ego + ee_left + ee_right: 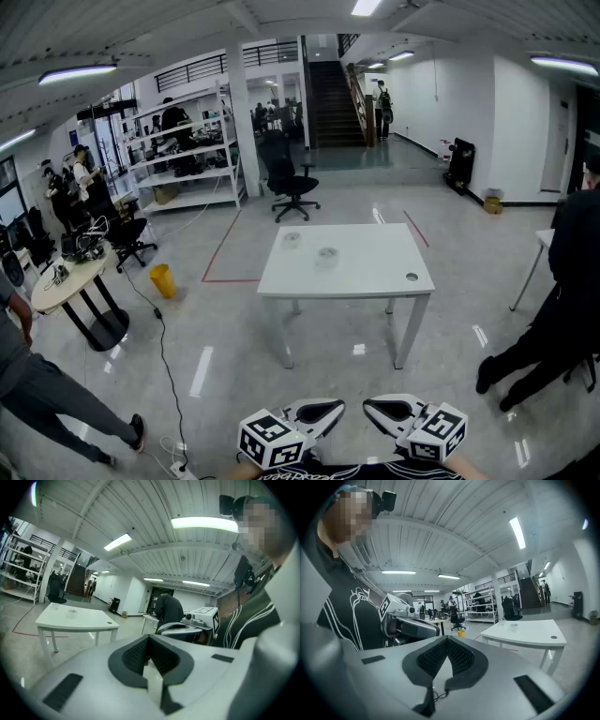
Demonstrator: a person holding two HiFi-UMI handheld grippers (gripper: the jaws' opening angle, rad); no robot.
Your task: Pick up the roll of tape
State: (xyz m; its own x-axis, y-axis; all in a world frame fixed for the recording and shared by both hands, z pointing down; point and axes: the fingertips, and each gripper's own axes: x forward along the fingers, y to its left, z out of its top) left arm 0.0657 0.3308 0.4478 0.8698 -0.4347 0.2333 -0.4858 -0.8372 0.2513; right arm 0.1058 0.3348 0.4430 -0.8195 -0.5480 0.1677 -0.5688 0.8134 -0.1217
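Note:
A white table (375,272) stands a few steps ahead on the glossy floor. On its top lies a clear roll of tape (326,253), with a second clear round thing (292,238) behind it and a small dark disc (411,277) near the right corner. The roll is a small shape in the left gripper view (71,612) and in the right gripper view (514,626). My left gripper (314,412) (149,637) and right gripper (394,410) (447,639) are held close to my body at the bottom of the head view, far from the table. Both are shut and empty.
A black office chair (292,183) stands behind the table. A yellow bin (162,279), a round side table (70,277) and a floor cable (167,366) lie to the left. One person (562,309) stands at the right, another person (37,384) at the left.

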